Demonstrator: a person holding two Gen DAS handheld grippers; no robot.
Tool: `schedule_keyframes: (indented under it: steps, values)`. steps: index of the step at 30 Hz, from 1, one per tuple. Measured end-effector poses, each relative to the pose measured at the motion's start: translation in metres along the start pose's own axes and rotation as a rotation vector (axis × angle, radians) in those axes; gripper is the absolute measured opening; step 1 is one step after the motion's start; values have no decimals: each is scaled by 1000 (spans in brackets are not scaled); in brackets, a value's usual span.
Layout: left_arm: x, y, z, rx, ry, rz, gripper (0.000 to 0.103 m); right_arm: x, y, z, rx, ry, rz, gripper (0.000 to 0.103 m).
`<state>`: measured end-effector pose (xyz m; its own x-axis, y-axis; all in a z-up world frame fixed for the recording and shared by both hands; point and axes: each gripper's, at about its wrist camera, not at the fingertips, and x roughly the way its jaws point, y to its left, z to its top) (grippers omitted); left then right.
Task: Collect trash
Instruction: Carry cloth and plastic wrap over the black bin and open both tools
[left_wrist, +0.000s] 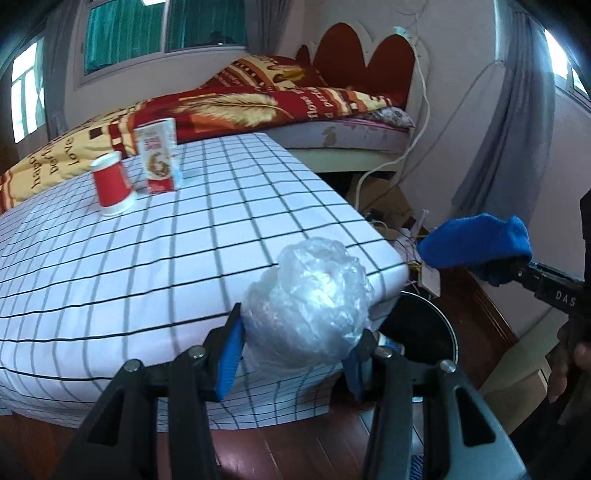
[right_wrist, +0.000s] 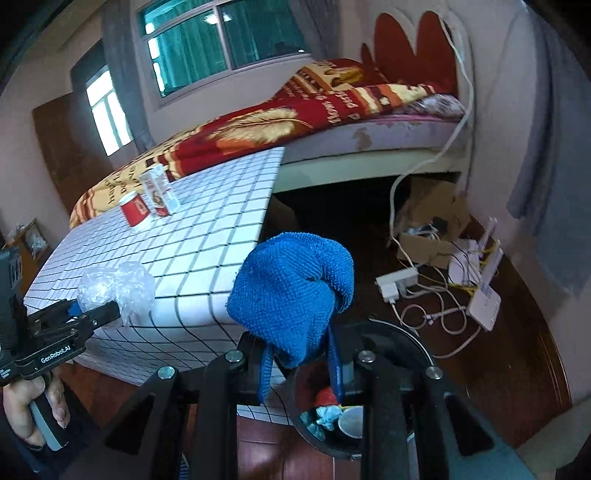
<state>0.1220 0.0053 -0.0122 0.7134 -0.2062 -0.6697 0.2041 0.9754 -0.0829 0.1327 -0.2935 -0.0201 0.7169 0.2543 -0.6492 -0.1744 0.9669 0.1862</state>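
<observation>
left wrist: left gripper (left_wrist: 295, 354) clamps crumpled plastic wrap (left_wrist: 310, 302) over table edge, short of bin (left_wrist: 424, 325); early release drops it on floor | right wrist: right gripper (right_wrist: 299, 363) pinches blue cloth (right_wrist: 291, 288) above bin (right_wrist: 424, 347); risk of binning cloth

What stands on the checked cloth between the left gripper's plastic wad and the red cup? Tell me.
Nothing: in the left wrist view the checked cloth lies bare between the plastic wad, held in the left gripper, and the red cup.
</observation>
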Motion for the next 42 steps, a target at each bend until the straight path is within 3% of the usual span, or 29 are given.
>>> schedule_keyframes:
  steps: [28,42]
  values:
    - [43,-105,-19,111,93,-171,48,-12,-80,-51,115,74,-125,27]
    - [81,-138,-38,157,191,-217,48,4,-111,-82,147,163,-166,27]
